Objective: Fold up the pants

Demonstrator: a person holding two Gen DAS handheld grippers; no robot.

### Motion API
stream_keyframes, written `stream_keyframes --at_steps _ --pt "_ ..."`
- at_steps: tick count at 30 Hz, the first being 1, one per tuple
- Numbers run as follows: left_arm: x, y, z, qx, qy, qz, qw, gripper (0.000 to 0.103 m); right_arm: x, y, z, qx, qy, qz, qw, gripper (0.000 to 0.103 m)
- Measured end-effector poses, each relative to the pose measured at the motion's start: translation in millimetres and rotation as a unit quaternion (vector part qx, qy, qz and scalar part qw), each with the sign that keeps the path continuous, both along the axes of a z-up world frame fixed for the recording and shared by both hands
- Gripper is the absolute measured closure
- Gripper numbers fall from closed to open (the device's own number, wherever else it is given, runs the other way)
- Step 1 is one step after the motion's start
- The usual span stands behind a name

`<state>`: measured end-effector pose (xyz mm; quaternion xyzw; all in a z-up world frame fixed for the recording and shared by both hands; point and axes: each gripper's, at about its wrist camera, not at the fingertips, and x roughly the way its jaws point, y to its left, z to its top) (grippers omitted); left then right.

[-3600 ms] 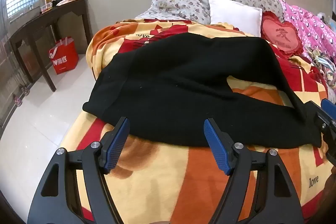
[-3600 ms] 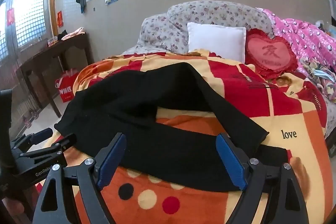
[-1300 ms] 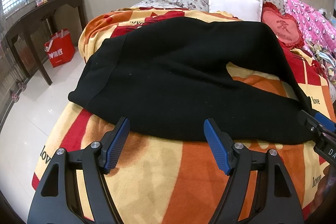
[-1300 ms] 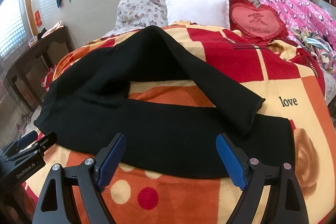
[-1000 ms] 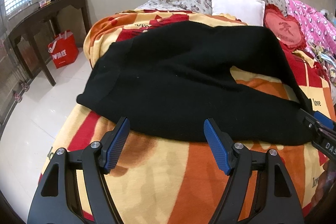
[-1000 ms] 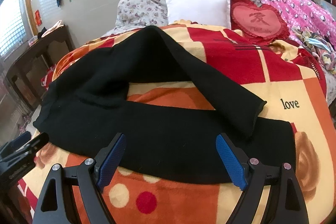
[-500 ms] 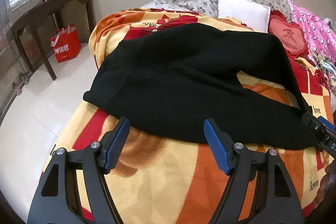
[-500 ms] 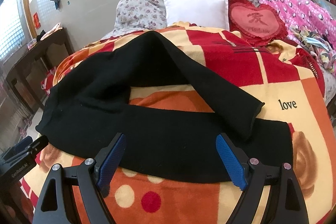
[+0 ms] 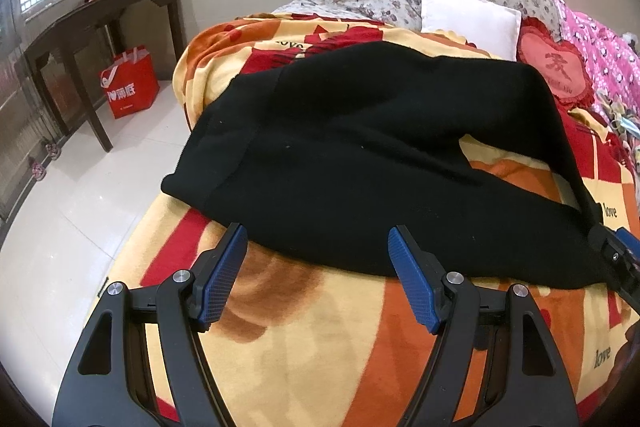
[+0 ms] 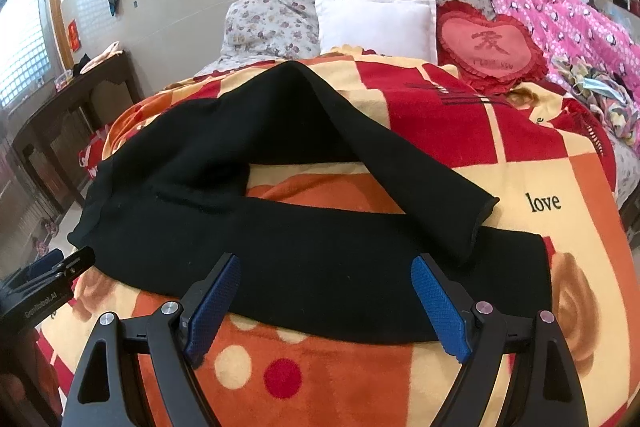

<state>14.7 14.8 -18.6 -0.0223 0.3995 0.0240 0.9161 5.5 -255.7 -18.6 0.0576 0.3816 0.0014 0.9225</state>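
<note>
Black pants (image 10: 304, 259) are spread on a bed, over a red, orange and yellow blanket (image 10: 520, 179), just ahead of both tongs. The waist end lies ahead of the left tongs (image 9: 316, 279), close to the blanket's edge. The near leg runs straight across in front of the right tongs (image 10: 324, 303). The far leg bends away from the tongs and back, and its cuff (image 10: 476, 223) rests on the near leg, ahead and slightly right of the right tongs.

Both tongs are seen spread apart and empty, hovering just short of the pants' near edge; nothing is gripped. In the left wrist view the right tongs appear at the far right, beside the near leg's end.

The fold is judged not yet begun: the legs are not aligned and no neat crease is seen. The step in hand appears to be the approach for a first grip. The next move is judged to call for each tongs to be lowered onto the fabric and closed, so the stray leg can be laid along the other before the pants are halved.

Beyond the pants, a white pillow (image 10: 372, 23) and a red heart cushion (image 10: 488, 47) are seen at the bed's head.
</note>
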Motion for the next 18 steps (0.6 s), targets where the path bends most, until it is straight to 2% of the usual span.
stream_keyframes --at_steps 18 --pt "6.0 0.8 -7.7 0.001 0.012 0.005 0.9999 0.029 1.8 -7.4 -9.4 0.012 0.011 -0.003 1.000 0.017"
